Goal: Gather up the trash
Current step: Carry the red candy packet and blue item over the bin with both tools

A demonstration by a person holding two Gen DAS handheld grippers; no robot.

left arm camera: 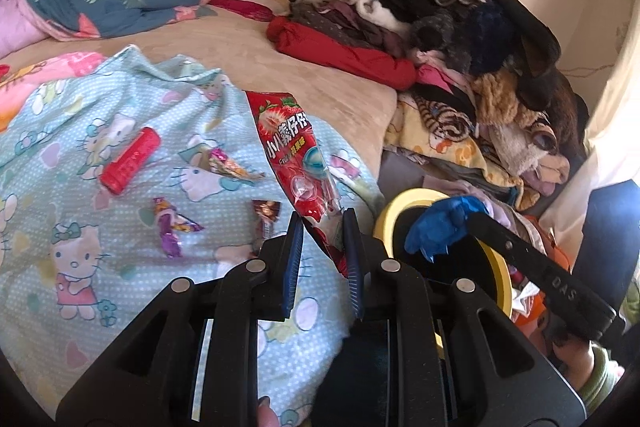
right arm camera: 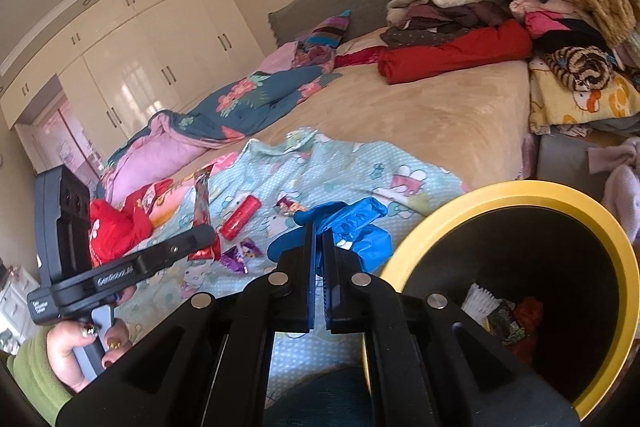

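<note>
a bed [left arm camera: 248,39] with a tan cover carries a light blue cartoon sheet [left arm camera: 100,155], a clothes heap [left arm camera: 460,27] and scattered candy wrappers [left arm camera: 172,227]; white wardrobes [right arm camera: 132,51] stand behind. the left claw [left arm camera: 322,243] pinches a red snack bag [left arm camera: 292,155]. the right claw [right arm camera: 318,247], pressed together, grips a blue glove [right arm camera: 352,223] just beside the yellow-rimmed bin [right arm camera: 616,267], which holds paper and wrapper scraps [right arm camera: 500,315].

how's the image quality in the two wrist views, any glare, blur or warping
Left wrist view: strong fisheye bending at the edges, a blown-out bright patch at the right edge, and the red snack wrapper in the left gripper stays sharp and readable. Right wrist view: the wardrobe doors curve and carry window glare, the yellow-rimmed bin has a dark interior, and the blue glove looks crisp.
</note>
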